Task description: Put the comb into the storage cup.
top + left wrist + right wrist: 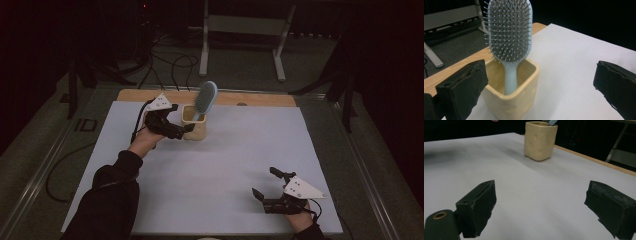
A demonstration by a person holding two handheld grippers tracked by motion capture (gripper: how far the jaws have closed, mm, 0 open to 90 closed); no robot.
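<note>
A light blue hairbrush (205, 97) stands handle-down in a cream square cup (195, 128) at the back of the white tabletop (220, 165), its bristled head leaning right above the rim. My left gripper (181, 119) is open right beside the cup's left side. In the left gripper view the hairbrush (510, 32) and the cup (514, 102) sit between the spread jaws of the left gripper (541, 77), with the left jaw close to the cup wall. My right gripper (264, 182) rests open near the front right and holds nothing. The right gripper (541, 200) faces the distant cup (540, 141).
A wooden strip (150, 95) runs along the table's far edge. Beyond it are a metal stand (245, 30) and loose cables (170, 65) on the dark floor. A dark sleeve (107, 200) comes in at the lower left.
</note>
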